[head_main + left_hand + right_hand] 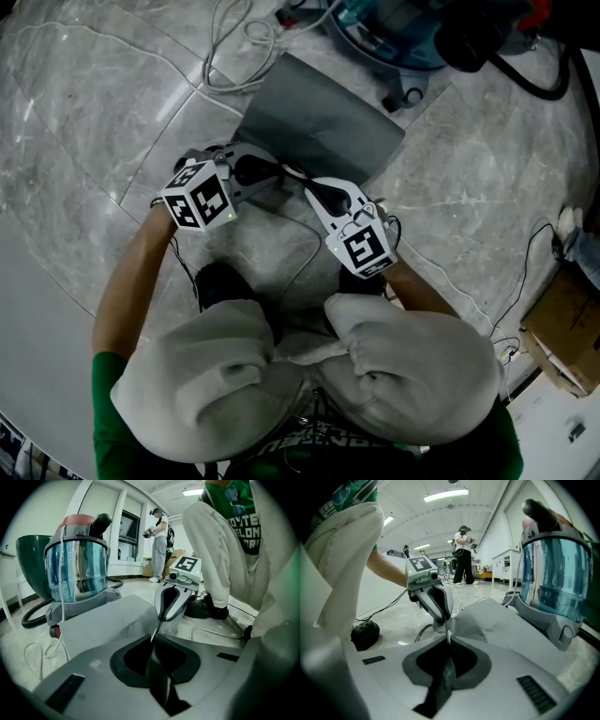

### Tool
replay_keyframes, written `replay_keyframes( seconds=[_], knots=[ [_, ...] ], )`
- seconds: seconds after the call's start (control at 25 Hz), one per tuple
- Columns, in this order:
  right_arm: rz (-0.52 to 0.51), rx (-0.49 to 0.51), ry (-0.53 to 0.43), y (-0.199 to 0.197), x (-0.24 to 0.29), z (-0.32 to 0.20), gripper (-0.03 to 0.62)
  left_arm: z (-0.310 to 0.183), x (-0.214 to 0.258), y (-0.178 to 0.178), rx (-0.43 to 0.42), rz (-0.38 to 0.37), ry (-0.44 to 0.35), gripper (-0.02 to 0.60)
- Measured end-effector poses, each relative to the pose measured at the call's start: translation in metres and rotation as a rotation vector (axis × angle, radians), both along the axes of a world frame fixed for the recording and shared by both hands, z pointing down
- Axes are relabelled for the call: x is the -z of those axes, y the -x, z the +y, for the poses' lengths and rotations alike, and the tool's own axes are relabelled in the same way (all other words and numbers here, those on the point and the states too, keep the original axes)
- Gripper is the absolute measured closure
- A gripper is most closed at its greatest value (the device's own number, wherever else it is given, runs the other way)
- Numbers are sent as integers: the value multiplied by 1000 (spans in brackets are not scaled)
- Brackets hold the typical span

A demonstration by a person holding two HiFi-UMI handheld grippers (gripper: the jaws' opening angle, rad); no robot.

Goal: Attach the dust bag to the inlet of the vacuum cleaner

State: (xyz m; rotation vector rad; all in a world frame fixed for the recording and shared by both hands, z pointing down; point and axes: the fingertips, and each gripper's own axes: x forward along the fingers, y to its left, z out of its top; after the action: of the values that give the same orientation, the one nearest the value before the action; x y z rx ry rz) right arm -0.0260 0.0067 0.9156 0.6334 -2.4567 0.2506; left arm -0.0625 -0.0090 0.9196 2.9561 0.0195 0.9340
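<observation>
left gripper (152, 641): jaws pressed together on a thin pale edge seen end-on, the near edge of the dust bag (319, 117).
right gripper (448, 640): jaws also closed narrow, nipping the same thin edge.
tips: the two grippers meet almost nose to nose at the middle of the bag's near edge. The left one comes in from the left and the right one from the near right.
marker cubes: one sits on each gripper's near end, above the person's hands.
dust bag: grey and flat on the floor (94, 122), stretching away to the far side of the grippers. It is slightly puckered where it is pinched.
vacuum cleaner (389, 33): stands at the far right, just beyond the bag's far edge and apart from it. It has a see-through teal drum on a grey wheeled base.
black hose (542, 82): curves over the floor to the right of the vacuum cleaner.
white cable (234, 52): lies in loose loops on the floor, far left of the bag.
person's knees (216, 366): in pale trousers, bent close on the near side of the grippers, with a black shoe (220, 281) between them and the left gripper.
cardboard box (562, 328): at the right edge, well apart from the bag.
second person (159, 545): stands far across the room.
</observation>
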Motion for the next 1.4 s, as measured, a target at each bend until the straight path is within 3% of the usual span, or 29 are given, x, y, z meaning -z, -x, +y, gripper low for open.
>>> replay_keyframes(
  seconds=[0.32,0.88,1.08,1.4],
  knots=[
    [-44,55,14,-4,24,-6,569,1,26,-1,-4,27,-22,563],
    [-95,44,-53,-12,107,-27,572,-21,108,-8,22,68,-74,565],
    [-160,30,-92,-12,141,-34,572,-28,143,-13,34,92,-84,565],
    [-201,-17,-169,-24,216,-57,572,-52,217,-25,-3,124,-192,565]
  ],
)
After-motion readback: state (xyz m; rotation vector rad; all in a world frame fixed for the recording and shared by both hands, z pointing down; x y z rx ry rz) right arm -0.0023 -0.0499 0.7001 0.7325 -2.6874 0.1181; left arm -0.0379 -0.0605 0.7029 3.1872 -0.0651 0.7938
